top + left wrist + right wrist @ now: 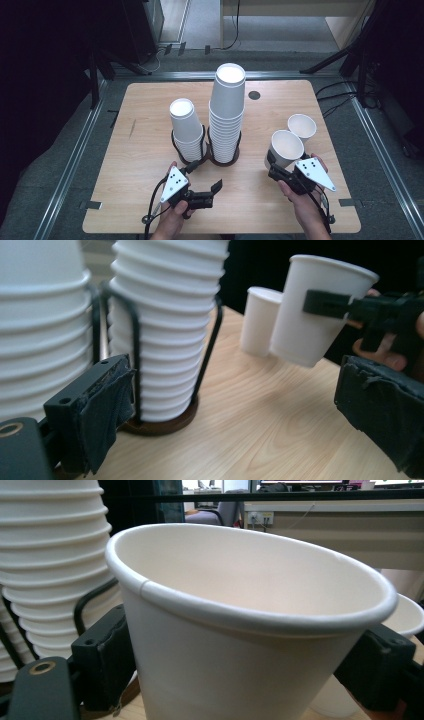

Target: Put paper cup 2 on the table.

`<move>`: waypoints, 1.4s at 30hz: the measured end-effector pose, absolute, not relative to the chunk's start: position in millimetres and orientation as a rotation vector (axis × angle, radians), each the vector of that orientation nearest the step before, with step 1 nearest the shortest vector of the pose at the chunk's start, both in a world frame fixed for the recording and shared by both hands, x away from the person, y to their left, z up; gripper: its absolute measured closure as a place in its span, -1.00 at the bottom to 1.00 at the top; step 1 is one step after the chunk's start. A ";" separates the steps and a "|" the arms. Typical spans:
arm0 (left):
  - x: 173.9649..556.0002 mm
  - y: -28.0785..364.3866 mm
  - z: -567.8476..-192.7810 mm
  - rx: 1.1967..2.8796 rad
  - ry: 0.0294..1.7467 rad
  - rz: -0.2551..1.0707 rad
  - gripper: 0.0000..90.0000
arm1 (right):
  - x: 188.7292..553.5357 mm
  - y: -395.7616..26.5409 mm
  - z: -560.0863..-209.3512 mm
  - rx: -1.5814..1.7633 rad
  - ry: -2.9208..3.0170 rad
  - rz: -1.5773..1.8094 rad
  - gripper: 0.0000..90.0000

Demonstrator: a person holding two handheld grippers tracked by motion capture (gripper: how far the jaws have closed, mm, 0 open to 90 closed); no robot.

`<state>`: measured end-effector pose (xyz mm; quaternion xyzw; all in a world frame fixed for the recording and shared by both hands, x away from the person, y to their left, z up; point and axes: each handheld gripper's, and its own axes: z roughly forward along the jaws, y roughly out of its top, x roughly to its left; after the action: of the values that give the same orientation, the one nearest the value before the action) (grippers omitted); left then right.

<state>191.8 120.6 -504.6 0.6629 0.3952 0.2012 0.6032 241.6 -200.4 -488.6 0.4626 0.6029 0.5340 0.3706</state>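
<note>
Two stacks of paper cups stand side by side in a wire holder (176, 145) at mid-table: the shorter stack (187, 129) on your left, the taller stack (226, 112) beside it on the right. Starting at your left, your left gripper (209, 193) hangs low over the bare wood just in front of the holder, its jaws spread apart with nothing between them; in the left gripper view they frame the foot of the taller stack without touching it.

Moving right, your right gripper (274, 165) is clamped on the wall of a single cup (285, 148), one jaw on each side below the rim. That held cup sits tilted and, from the left gripper view, looks lifted clear of the table. Just behind it, a second loose cup (301, 127) stands upright on the table (145, 150), near but not touching as far as you can tell.

Watch your squeeze: a thin paper wall will likely buckle or slip out if you pinch harder or tilt further. Swing it back and you may knock the standing cup over. Drift your left gripper forward and its open jaw could catch the wire and tip the taller stack, which looks top-heavy.

Count: two stacks, one holder, two loose cups, two grippers.
</note>
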 end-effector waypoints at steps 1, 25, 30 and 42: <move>190.9 123.1 -505.8 1.534 0.922 0.470 -0.94 | 242.3 -201.3 -489.8 1.188 1.547 1.363 -0.68; 162.2 236.4 -521.8 1.432 1.179 0.703 -0.94 | 253.6 -214.0 -511.6 1.099 1.572 1.211 -0.68; 160.2 262.0 -527.5 1.418 1.248 0.759 -0.94 | 259.0 -216.1 -519.2 1.106 1.582 1.199 -0.68; 159.2 301.4 -538.7 1.373 1.408 0.831 -0.94 | 266.0 -206.1 -535.1 1.043 1.650 1.197 -0.68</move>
<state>159.2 301.4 -538.7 0.5633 0.5778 0.3410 0.4822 266.0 -206.1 -535.1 0.4147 0.6562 0.4762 0.4132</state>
